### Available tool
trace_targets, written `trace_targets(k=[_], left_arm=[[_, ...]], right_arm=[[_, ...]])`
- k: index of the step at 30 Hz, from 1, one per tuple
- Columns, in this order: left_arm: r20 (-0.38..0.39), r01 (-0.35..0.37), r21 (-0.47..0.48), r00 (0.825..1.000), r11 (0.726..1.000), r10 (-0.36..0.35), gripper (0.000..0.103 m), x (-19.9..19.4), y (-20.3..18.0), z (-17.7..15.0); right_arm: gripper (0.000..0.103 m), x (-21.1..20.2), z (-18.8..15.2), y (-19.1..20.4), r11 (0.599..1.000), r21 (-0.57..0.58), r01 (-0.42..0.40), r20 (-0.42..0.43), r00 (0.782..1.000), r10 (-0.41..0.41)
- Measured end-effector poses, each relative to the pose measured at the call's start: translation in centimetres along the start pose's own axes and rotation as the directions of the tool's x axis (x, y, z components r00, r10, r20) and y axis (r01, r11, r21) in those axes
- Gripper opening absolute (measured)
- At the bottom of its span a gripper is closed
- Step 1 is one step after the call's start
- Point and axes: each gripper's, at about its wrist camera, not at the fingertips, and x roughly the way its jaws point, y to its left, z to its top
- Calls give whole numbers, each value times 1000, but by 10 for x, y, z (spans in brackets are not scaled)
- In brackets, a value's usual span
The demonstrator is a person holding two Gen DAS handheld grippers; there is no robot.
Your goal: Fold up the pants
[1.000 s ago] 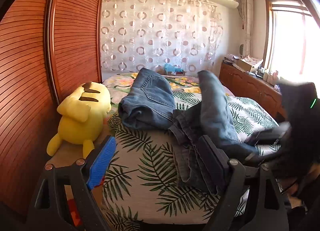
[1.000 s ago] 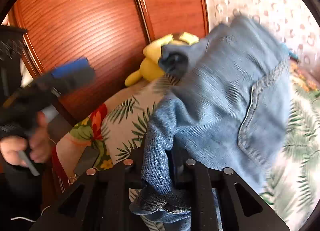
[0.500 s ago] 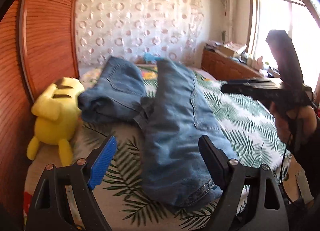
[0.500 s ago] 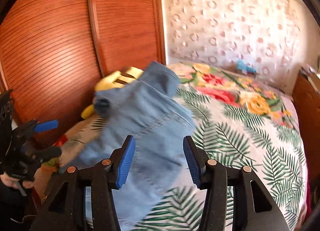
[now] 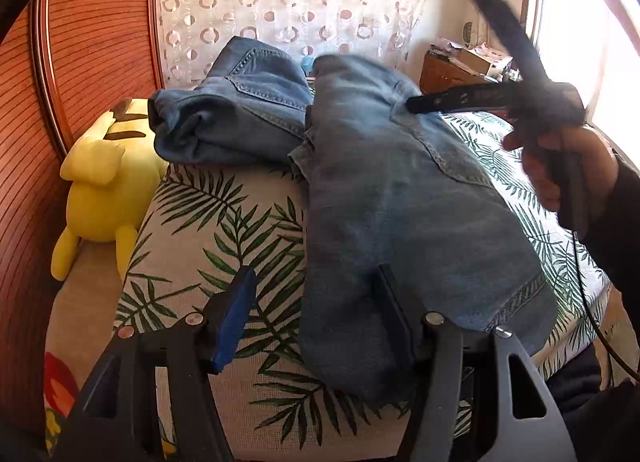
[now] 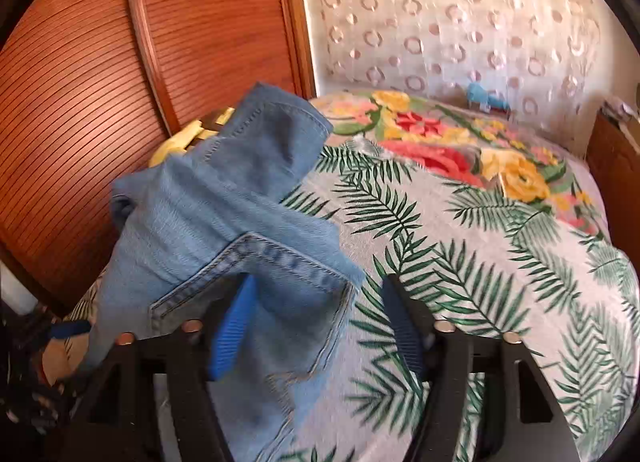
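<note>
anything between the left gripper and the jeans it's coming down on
Nothing visible. The left gripper sits right over the near edge of the jeans on the bed, jaws apart and just closing, with bare denim and bedspread between them. The plush toy lies off to the side.

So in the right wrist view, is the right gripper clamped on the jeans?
No, the right gripper stands open, its jaws having just been opening, and the jeans lie loose beside its left finger, not pinched.
</note>
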Motion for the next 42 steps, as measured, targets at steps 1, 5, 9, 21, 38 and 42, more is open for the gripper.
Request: trace_targets(k=[1,5,9,21,38,42], left_arm=[[1,4,-4,1000,1000,-4,62,0,0,-2],[11,19,-18,1000,1000,-19,62,-1,2,-4],[13,26,-25,1000,999,-26,62,-2,0,-5],[14,25,-26,1000,999,-24,62,-1,1,-5],[42,43,-75,998,996,-40,58,-4,5,-2],[95,50,-73,995,996,-42,58,-17,2,11]], right_arm=[[83,9,0,-3,1000,9,14,-19,1000,-14],[87,26,-1,-9,995,94,-34,-43,998,38],[87,30,-3,-15,987,134,-84,-55,994,93],[87,55,-17,-2,974,93,-206,-102,971,216],[21,-24,-14,24,977,5,-213,27,977,212],[21,-69,-1,45,976,-73,-206,90,973,212]])
